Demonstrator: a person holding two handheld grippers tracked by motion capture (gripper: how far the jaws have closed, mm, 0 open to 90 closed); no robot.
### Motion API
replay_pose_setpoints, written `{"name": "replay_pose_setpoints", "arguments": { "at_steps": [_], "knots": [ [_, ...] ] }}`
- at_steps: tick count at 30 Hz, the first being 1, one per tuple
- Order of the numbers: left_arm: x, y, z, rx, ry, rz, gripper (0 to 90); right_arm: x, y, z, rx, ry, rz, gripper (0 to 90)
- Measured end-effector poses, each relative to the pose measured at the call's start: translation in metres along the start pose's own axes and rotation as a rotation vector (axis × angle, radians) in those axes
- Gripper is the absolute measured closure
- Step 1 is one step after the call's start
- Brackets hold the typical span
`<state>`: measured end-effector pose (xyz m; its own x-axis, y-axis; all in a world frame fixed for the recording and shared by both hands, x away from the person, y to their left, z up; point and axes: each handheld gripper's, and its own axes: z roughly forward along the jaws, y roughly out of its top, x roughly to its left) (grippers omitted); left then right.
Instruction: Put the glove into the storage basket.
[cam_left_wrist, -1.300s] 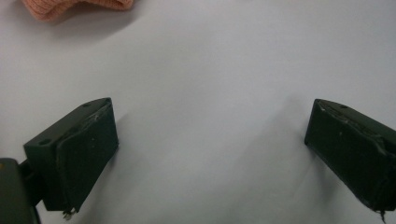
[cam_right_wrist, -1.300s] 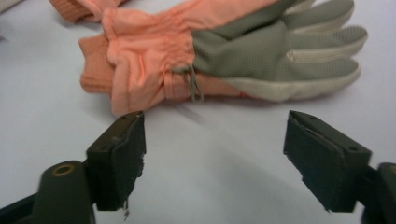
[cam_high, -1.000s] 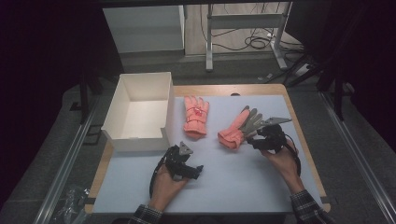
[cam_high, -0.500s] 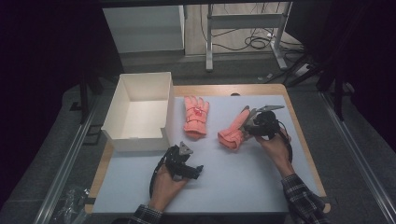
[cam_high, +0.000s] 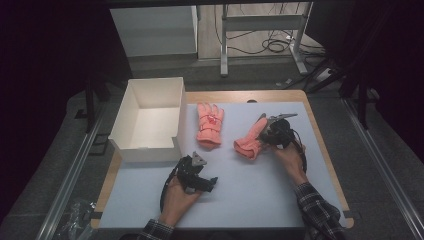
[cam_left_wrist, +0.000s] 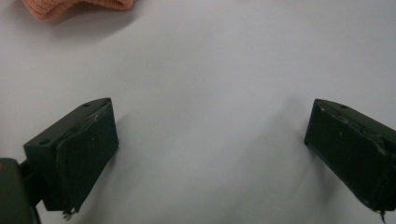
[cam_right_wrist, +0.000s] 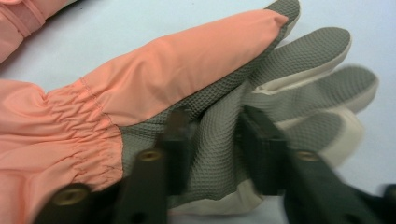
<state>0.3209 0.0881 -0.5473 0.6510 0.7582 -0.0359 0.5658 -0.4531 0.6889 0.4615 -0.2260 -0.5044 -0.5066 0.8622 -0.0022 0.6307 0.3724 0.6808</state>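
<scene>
Box at far left of surface, partly over its left edge. First glove flat just right of box. Second glove further right, well apart from first, fingers pinched in right gripper, jaws just closing on them. Left gripper near front edge, before box and first glove, resting on bare surface.

Room: you face a dim, dark space | floor: grey carpet, black cables | furniture: white cabinet, grey metal frame, wooden white-covered tabletop
</scene>
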Motion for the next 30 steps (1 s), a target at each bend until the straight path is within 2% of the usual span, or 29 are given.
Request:
{"name": "replay_pose_setpoints", "arguments": {
  "at_steps": [1, 2, 8, 12, 16, 19, 24, 26, 27, 30],
  "knots": [
    [0.000, 0.000, 0.000, 0.000, 0.000, 0.000, 2.4, 0.000, -0.001, 0.000, -0.002, 0.010, 0.011, 77.5],
    [0.000, 0.000, 0.000, 0.000, 0.000, 0.000, 2.4, 0.001, -0.001, 0.000, -0.003, 0.007, 0.006, 80.2],
    [0.000, 0.000, 0.000, 0.000, 0.001, -0.001, 2.4, 0.003, 0.000, -0.002, -0.008, 0.007, 0.002, 86.1],
    [0.000, 0.000, 0.000, 0.000, 0.001, 0.000, 2.4, -0.005, 0.000, -0.008, -0.033, 0.072, 0.058, 87.1],
    [0.000, 0.000, 0.000, 0.000, 0.001, -0.001, 2.4, -0.007, 0.000, -0.013, -0.045, 0.101, 0.073, 87.4],
    [0.000, 0.000, 0.000, 0.000, 0.001, -0.001, 2.4, -0.007, 0.002, -0.021, -0.059, 0.115, 0.067, 87.6],
    [0.000, 0.000, 0.000, -0.004, 0.000, -0.005, 2.4, -0.004, 0.004, -0.038, -0.077, 0.163, 0.054, 87.5],
    [0.000, 0.000, 0.000, -0.004, 0.000, -0.004, 2.4, 0.000, 0.004, -0.047, -0.085, 0.204, 0.039, 87.5],
    [0.000, 0.000, 0.000, -0.004, 0.000, -0.004, 2.4, 0.000, 0.004, -0.047, -0.085, 0.204, 0.039, 87.5],
    [0.000, 0.000, 0.000, 0.000, 0.000, -0.001, 2.4, 0.007, 0.002, -0.059, -0.091, 0.272, 0.014, 87.4]
  ]
}}
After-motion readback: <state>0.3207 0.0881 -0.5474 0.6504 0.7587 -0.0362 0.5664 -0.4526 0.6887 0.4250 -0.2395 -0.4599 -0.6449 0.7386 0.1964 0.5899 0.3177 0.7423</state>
